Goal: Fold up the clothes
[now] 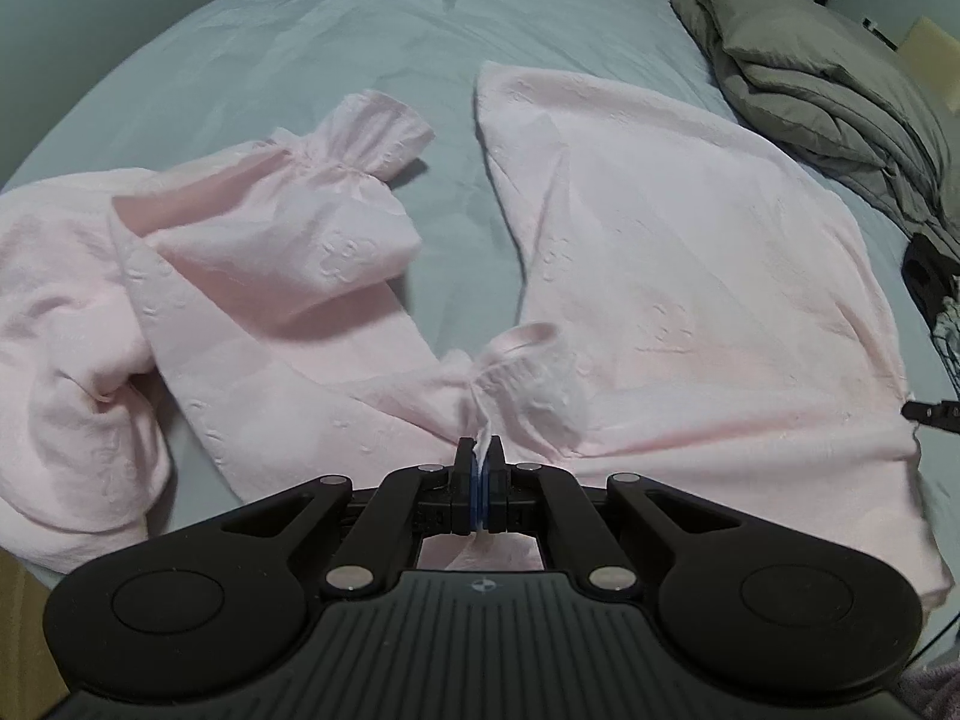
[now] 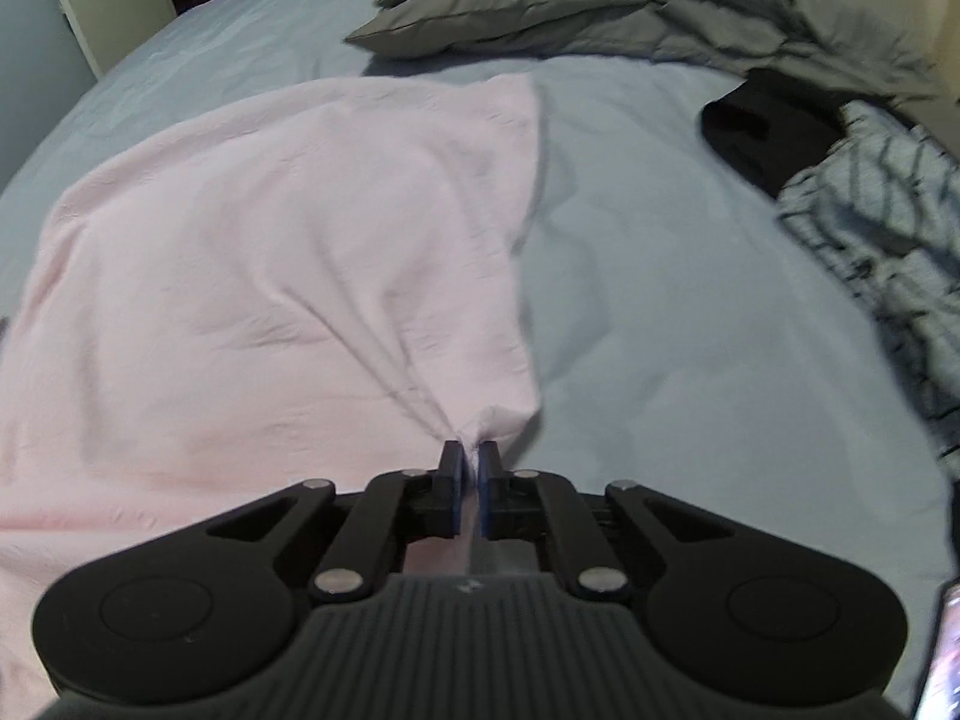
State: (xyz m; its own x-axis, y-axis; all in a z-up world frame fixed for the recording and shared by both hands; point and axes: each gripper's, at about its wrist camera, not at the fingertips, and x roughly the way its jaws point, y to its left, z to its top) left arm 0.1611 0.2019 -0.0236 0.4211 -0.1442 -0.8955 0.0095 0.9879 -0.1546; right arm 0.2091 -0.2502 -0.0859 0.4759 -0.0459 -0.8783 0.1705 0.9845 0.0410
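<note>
- Pink garment [image 1: 690, 276] spread across the middle of the bed [image 1: 360, 48]; grey duvet [image 1: 810, 72] at the far edge
- Left gripper [image 1: 480, 450] clamped on a gathered cuff [image 1: 528, 372]
- Right gripper [image 2: 471, 456] pinching the garment's near corner

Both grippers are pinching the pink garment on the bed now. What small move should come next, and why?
Probably lift both hands slightly together. The left gripper is shut on a gathered cuff, the right gripper on an edge of the pink garment, which lies creased on the bed sheet.

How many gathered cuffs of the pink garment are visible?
2. One cuff lies farther away on the bed; the other cuff is pinched by the left hand-held gripper. Others may be hidden.
</note>
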